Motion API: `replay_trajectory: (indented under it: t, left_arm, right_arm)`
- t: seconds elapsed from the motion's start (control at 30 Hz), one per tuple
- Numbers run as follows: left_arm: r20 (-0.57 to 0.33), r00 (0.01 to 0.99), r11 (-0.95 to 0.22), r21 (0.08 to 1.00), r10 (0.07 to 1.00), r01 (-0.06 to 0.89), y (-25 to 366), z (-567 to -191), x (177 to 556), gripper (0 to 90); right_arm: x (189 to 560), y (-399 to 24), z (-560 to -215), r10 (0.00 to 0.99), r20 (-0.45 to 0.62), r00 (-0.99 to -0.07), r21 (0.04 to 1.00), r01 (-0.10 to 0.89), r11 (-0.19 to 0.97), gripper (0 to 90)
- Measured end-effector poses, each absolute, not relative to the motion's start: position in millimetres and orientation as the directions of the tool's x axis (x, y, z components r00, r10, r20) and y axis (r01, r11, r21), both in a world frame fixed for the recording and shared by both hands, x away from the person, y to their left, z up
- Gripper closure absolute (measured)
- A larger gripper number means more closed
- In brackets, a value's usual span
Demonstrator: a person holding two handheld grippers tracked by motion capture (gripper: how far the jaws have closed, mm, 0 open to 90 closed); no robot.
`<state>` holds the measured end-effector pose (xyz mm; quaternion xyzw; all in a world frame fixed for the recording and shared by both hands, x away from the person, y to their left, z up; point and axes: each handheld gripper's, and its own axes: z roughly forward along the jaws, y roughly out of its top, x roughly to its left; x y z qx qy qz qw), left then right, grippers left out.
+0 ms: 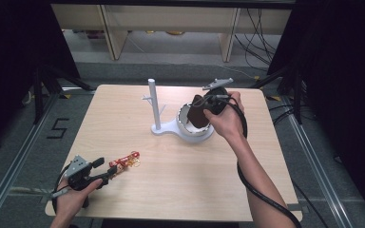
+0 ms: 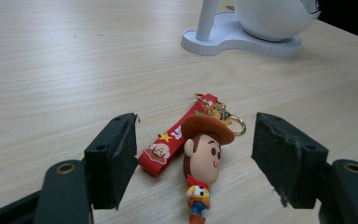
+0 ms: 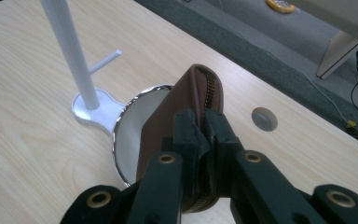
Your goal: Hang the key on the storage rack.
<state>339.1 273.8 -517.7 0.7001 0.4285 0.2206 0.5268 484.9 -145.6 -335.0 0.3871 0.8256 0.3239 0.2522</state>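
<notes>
Right gripper (image 3: 204, 122) clamps a brown zip wallet (image 3: 186, 107) by its edge over the white bowl (image 1: 186, 124) (soft, light, prob. flexes; grip near the zipper seam), left gripper (image 2: 193, 156) wide around the keychain (image 2: 200, 154).

The table (image 1: 171, 180) looks like pale matt wood laminate with fine grain. The white stand (image 2: 242, 39) seems smooth glossy plastic, its bowl rim (image 3: 121, 121) shiny metal. The brown wallet (image 3: 168, 121) looks like smooth matt leather with a metal zip, and the cowboy keychain (image 2: 203, 163) rubbery, with gold metal rings
</notes>
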Motion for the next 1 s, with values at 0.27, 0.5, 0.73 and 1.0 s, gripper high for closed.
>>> replay_trajectory:
  t: [0.27,0.5,0.73,1.0]
  left_arm:
    - [-0.141,0.536,-0.080,0.927,0.832,0.367,275,-518,339,30.3]
    - [-0.176,0.520,-0.049,0.919,0.836,0.391,273,-519,338,30.3]
    - [-0.153,0.532,-0.071,0.924,0.833,0.377,274,-519,339,30.3]
    - [-0.158,0.534,-0.070,0.922,0.831,0.382,273,-521,339,30.3]
  right_arm:
    - [488,-140,-347,0.808,-0.155,-0.569,0.719,0.496,0.488,84.7]
    - [491,-135,-352,0.790,-0.180,-0.587,0.714,0.474,0.515,84.6]
    - [496,-130,-359,0.777,-0.191,-0.600,0.713,0.459,0.529,84.4]
    - [499,-132,-367,0.756,-0.223,-0.615,0.704,0.434,0.561,82.6]
